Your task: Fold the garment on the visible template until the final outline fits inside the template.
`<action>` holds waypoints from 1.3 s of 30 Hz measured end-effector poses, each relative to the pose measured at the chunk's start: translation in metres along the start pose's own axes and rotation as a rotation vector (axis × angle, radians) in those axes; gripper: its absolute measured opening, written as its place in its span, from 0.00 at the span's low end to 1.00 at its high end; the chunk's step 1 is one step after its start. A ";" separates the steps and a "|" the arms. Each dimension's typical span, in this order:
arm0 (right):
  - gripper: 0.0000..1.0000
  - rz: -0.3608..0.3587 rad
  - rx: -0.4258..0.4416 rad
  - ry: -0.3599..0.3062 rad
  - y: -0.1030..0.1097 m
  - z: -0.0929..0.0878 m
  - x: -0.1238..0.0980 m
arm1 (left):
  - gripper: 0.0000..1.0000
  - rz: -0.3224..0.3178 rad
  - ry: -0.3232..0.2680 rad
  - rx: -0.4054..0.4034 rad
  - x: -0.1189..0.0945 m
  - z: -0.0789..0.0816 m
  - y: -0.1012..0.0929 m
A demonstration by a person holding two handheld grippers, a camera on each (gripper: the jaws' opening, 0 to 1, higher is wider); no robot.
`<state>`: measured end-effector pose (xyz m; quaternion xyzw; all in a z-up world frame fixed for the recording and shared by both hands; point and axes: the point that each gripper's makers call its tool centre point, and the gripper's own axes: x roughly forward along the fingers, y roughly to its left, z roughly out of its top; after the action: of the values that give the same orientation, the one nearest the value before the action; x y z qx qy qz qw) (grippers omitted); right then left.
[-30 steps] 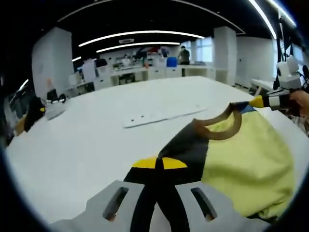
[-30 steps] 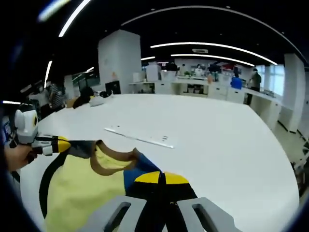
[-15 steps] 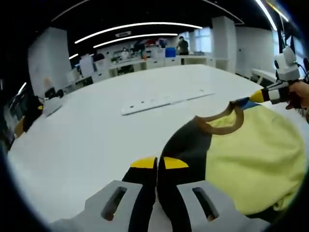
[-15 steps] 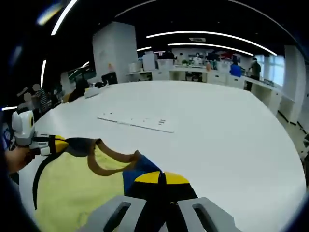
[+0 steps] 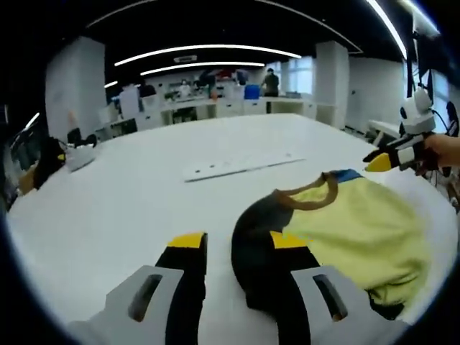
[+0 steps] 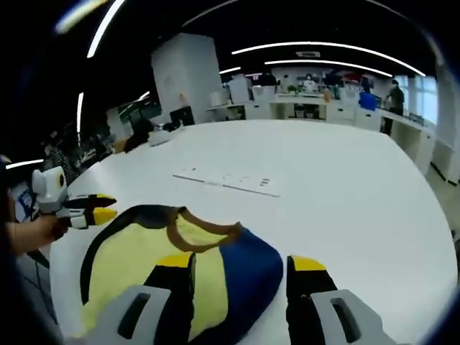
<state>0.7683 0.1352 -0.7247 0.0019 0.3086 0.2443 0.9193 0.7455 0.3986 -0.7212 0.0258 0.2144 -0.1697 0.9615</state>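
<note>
Garment: the yellow garment (image 5: 359,237) lies crumpled on the white table (image 5: 129,208), brown collar band toward the flat white strip (image 5: 241,167) farther up the table, and it's loose now!
Landmark: everything is placed off that garment.
Left gripper: the left gripper (image 5: 236,243) sits at the garment's black shoulder edge, jaws spread wide with nothing between them; the black cloth runs up between the jaws and under the one on the garment's side.
Garment's axis: it runs shoulder to shoulder, from the left gripper's black end across the collar to the blue end, with the yellow body bunched on the near side.
Right gripper: the right gripper (image 6: 241,263) hangs over the blue shoulder (image 6: 241,269), jaws well apart and empty, yellow tips straddling the cloth.
Nearer hand: each gripper is at its own shoulder, so neither has the edge; the black side belongs to the left, the blue to the right.
Template: no outline can be made out under the cloth.
Change: half a second ago both pairs of jaws were pinched shut on the shoulders; now both have let go, and the collar has slumped onto the table.
Next call: probably a fresh grab for a fold.
</note>
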 end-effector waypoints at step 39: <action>0.35 0.218 -0.138 0.110 0.042 -0.096 -0.075 | 0.48 -0.198 0.040 0.093 -0.110 -0.060 -0.089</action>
<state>0.6427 0.1241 -0.7536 -0.0415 0.3390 0.3630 0.8669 0.5973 0.3568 -0.7271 0.0524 0.2272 -0.2732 0.9333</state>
